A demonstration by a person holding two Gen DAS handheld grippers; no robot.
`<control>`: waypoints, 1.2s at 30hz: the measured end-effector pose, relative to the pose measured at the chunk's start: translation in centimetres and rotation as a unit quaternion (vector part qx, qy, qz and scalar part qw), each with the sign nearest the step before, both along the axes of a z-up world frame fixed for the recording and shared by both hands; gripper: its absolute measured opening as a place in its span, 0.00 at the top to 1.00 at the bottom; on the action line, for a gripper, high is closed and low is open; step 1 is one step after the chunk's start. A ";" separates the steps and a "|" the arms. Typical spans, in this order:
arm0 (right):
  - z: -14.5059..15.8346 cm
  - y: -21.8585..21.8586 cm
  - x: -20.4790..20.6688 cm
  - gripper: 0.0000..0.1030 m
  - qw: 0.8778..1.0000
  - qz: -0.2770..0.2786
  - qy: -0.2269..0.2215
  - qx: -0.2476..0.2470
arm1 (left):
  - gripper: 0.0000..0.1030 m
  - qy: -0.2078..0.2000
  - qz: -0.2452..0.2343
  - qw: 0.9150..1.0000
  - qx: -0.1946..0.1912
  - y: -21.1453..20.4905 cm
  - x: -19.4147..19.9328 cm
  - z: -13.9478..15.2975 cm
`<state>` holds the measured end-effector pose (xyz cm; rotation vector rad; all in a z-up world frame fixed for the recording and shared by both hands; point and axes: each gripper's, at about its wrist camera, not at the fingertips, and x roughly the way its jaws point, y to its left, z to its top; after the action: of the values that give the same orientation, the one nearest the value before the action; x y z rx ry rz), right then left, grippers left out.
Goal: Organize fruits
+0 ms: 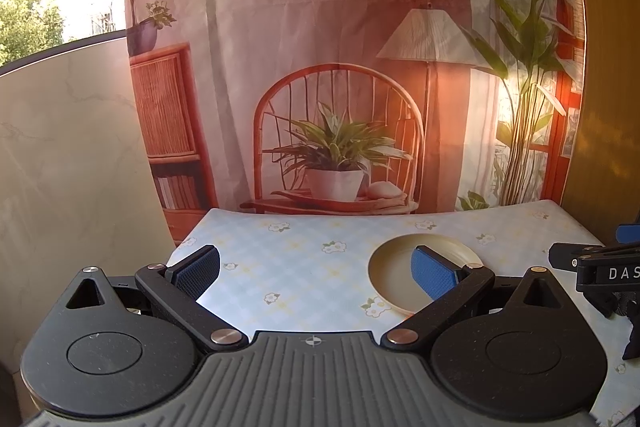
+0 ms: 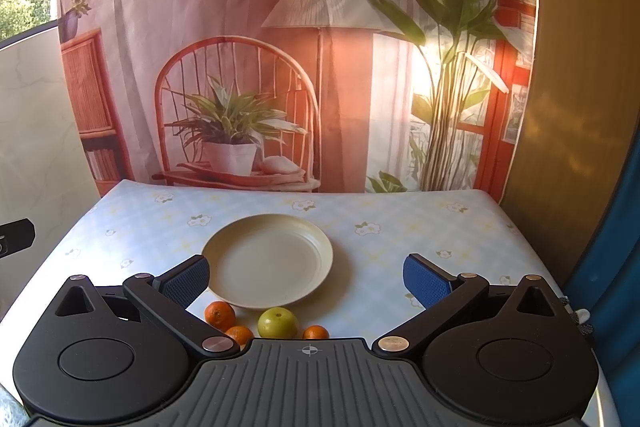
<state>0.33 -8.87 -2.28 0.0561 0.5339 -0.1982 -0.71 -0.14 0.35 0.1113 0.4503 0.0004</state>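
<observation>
On the table covered by a pale blue checked cloth with small white flowers [image 2: 400, 223], a round cream-coloured shallow plate [image 2: 267, 261] is set near the middle, bare of contents. In the right wrist view, four fruits are ranged along the plate's near rim, from 7 to 5 o'clock: a small orange mandarin [image 2: 219, 315] just beside the rim at 7 o'clock, a second orange mandarin [image 2: 239, 334] nearer the camera and partly hidden by the gripper body, a round yellow-green apple [image 2: 277, 323] at 6 o'clock, and a third small orange mandarin [image 2: 315, 332] at 5 o'clock, half hidden. No fruit is seen touching another with certainty.

The right gripper [image 2: 306, 279] is held above the fruits, its blue-padded fingers [image 2: 426, 281] spread wide, with nothing between them. The left gripper [image 1: 316, 273] is likewise spread wide and is holding nothing; in its view the plate lies at 2 o'clock, behind the right-hand pad. A printed fabric backdrop of a wicker chair, lamp and plants [image 2: 240, 67] hangs behind the table.
</observation>
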 end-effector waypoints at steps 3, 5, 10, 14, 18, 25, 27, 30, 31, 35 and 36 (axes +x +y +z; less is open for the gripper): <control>0.0 0.0 0.0 0.00 1.000 0.000 0.000 -0.001 | 0.00 -0.002 0.001 1.000 0.000 0.0 -0.1 0.1; 0.5 -0.3 0.1 0.00 1.000 0.000 -0.001 0.000 | 0.00 -0.005 0.001 1.000 0.001 -0.1 -0.2 0.0; 1.0 -0.4 0.1 0.00 1.000 0.001 -0.002 0.000 | 0.00 -0.008 0.000 1.000 0.000 0.0 -0.4 0.0; 0.9 -0.3 0.2 0.00 1.000 0.001 -0.003 -0.002 | 0.00 -0.009 -0.001 1.000 -0.001 0.1 -0.4 0.0; 0.7 0.0 0.1 0.00 1.000 0.001 -0.006 -0.004 | 0.00 -0.008 -0.002 1.000 -0.001 0.1 -0.4 0.1; 0.8 -0.1 0.1 0.00 1.000 0.001 -0.008 -0.005 | 0.00 -0.010 -0.002 1.000 -0.002 0.1 -0.5 0.1; 0.8 -0.1 0.1 0.00 1.000 0.001 -0.010 -0.005 | 0.00 -0.010 -0.002 1.000 -0.002 0.1 -0.6 0.1; 0.9 -0.2 0.2 0.00 1.000 0.000 -0.010 -0.004 | 0.00 -0.010 -0.002 1.000 -0.002 0.1 -0.6 0.1; 0.8 -0.2 0.1 0.00 1.000 0.001 -0.010 -0.005 | 0.00 -0.011 -0.002 1.000 -0.002 0.1 -0.6 0.1; 0.8 -0.3 0.1 0.00 1.000 0.000 -0.011 -0.004 | 0.00 -0.010 -0.002 1.000 -0.002 0.1 -0.6 0.1; 0.8 -0.3 0.0 0.00 1.000 0.000 -0.011 -0.004 | 0.00 -0.010 -0.002 1.000 -0.002 0.1 -0.6 0.1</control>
<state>0.37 -9.14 -1.52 0.0500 0.5116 -0.1988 -1.28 -0.06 0.44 0.1085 0.4292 -0.0025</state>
